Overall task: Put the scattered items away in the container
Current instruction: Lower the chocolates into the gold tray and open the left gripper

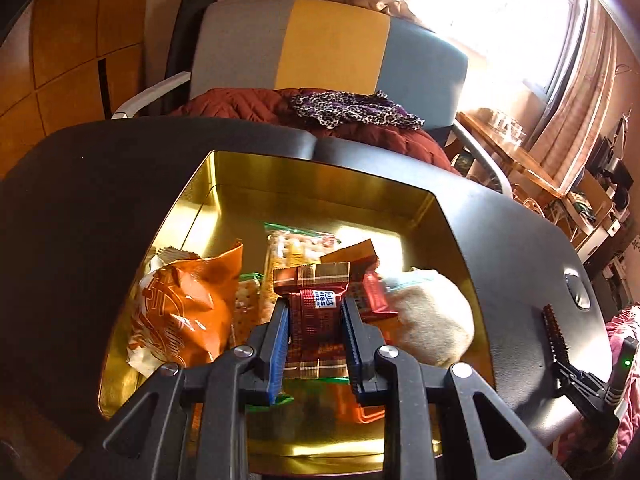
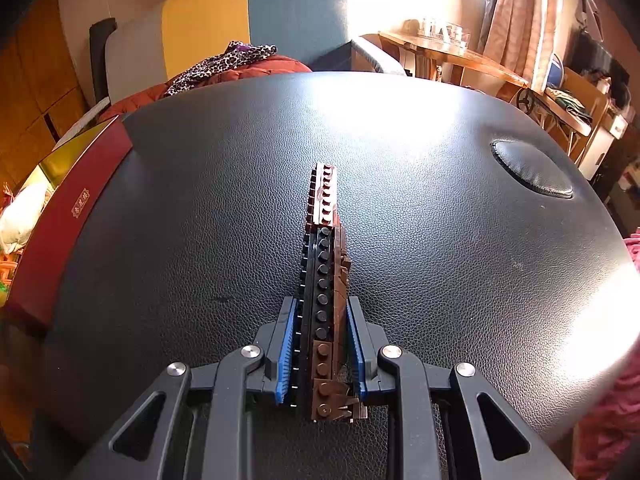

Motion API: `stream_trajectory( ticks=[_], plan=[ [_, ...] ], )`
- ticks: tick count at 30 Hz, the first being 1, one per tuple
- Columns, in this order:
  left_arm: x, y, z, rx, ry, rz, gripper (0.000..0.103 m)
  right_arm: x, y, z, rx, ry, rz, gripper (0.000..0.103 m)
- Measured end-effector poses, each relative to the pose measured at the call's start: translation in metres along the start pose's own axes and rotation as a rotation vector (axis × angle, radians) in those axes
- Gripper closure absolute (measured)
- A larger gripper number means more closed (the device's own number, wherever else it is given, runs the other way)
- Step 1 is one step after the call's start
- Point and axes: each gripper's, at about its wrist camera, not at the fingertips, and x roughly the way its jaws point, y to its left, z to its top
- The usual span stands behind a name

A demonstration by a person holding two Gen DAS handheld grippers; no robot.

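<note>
My left gripper (image 1: 314, 306) is shut on a dark red snack packet (image 1: 316, 316) and holds it over the gold-lined tin (image 1: 224, 184). Inside the tin lie an orange bag (image 1: 180, 312), a green-edged cracker pack (image 1: 296, 246), other red packets (image 1: 370, 296) and a pale round bun (image 1: 434, 320). My right gripper (image 2: 322, 306) is shut on a long brown and black brick model (image 2: 322, 280) that juts forward over the black leather surface (image 2: 440, 240). The same brick model (image 1: 556, 332) shows at the right of the left wrist view. The tin's red outer wall (image 2: 68, 216) stands at the left.
A padded round button (image 2: 532, 172) dents the leather at the far right. Behind the surface stands a chair (image 1: 332, 48) with a red quilted coat (image 1: 248, 104) and a leopard-print cloth (image 1: 352, 108). A wooden table (image 2: 452, 54) and cluttered shelves are at the back right.
</note>
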Motion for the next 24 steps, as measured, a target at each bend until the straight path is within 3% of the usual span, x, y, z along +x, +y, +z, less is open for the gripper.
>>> stream_trajectory(
  ticks=[6, 14, 24],
  plan=[
    [0.012, 0.014, 0.001, -0.027, 0.025, 0.014, 0.074, 0.001, 0.003, -0.001, -0.02, -0.004, -0.014, 0.079],
    [-0.003, 0.035, -0.007, -0.103, 0.005, -0.005, 0.066, -0.001, 0.006, -0.001, -0.02, -0.011, -0.039, 0.08],
    [-0.015, 0.033, -0.023, -0.093, -0.004, -0.004, 0.065, -0.003, 0.044, 0.008, -0.039, -0.009, 0.092, 0.08]
  ],
)
